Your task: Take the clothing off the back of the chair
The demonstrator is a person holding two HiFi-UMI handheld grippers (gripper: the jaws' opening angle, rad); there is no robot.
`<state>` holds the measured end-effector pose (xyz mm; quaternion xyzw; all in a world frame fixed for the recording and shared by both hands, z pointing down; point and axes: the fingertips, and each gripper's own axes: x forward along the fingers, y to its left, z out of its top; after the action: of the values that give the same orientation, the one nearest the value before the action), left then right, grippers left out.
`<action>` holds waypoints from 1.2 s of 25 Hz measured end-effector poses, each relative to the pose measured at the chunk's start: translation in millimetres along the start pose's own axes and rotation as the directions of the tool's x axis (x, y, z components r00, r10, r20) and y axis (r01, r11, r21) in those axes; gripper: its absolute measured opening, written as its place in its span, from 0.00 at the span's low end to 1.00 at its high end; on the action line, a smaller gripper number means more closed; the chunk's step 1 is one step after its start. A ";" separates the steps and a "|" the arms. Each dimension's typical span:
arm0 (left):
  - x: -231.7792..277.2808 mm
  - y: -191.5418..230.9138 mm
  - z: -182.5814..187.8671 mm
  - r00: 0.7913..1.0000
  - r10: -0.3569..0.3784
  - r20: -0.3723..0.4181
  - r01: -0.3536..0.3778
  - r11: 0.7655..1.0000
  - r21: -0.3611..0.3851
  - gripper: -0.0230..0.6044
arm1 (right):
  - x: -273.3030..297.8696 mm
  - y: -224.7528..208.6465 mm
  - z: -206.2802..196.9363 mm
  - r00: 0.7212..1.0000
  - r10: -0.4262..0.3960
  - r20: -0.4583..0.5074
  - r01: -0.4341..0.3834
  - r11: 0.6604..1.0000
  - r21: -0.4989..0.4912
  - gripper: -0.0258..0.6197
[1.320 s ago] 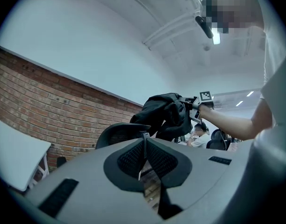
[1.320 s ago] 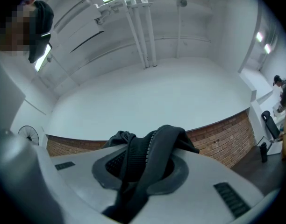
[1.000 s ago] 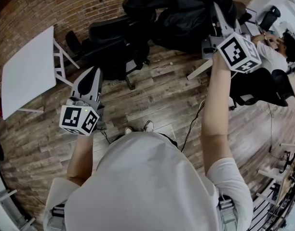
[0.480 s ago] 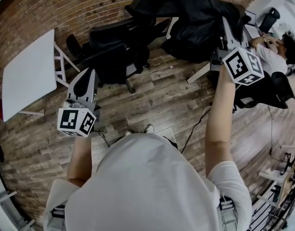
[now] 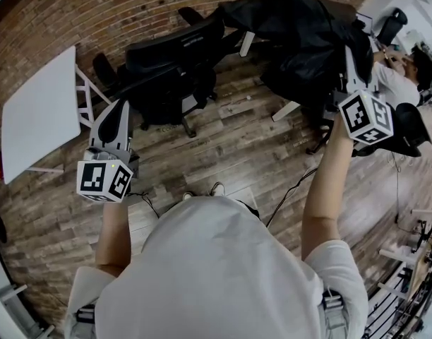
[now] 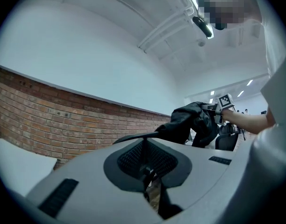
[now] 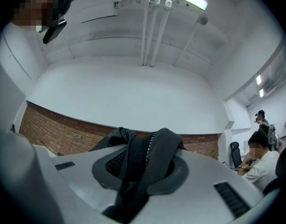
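Black jacket hangs up high on my right, pinched tight in my right gripper. One end is near the chair. I should lift it well clear and not let go. My left gripper is closed and empty.

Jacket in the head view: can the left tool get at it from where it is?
Probably yes. The jacket hangs from the right tool, and nothing stands between it and the empty left tool; it would take a sideways reach over the chair.
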<state>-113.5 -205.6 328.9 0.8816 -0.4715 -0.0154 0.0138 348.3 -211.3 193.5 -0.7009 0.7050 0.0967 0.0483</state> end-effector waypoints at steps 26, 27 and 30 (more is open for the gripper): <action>-62.0 53.0 35.9 0.963 0.270 0.024 -0.271 0.957 0.107 0.10 | -140.6 -29.3 -74.1 0.977 -0.127 -0.173 0.147 0.983 0.109 0.19; -61.6 52.6 36.0 0.963 0.269 0.028 -0.270 0.957 0.102 0.10 | -139.7 -25.0 -71.8 0.979 -0.116 -0.166 0.138 0.983 0.124 0.19; -59.0 49.7 37.1 0.963 0.266 0.041 -0.269 0.958 0.097 0.10 | -135.5 -12.6 -66.6 0.985 -0.082 -0.150 0.106 0.982 0.159 0.19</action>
<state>-189.0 -184.5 294.6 0.8090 -0.5867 -0.0015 -0.0356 367.1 -92.3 285.3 -0.7322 0.6783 -0.0152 0.0606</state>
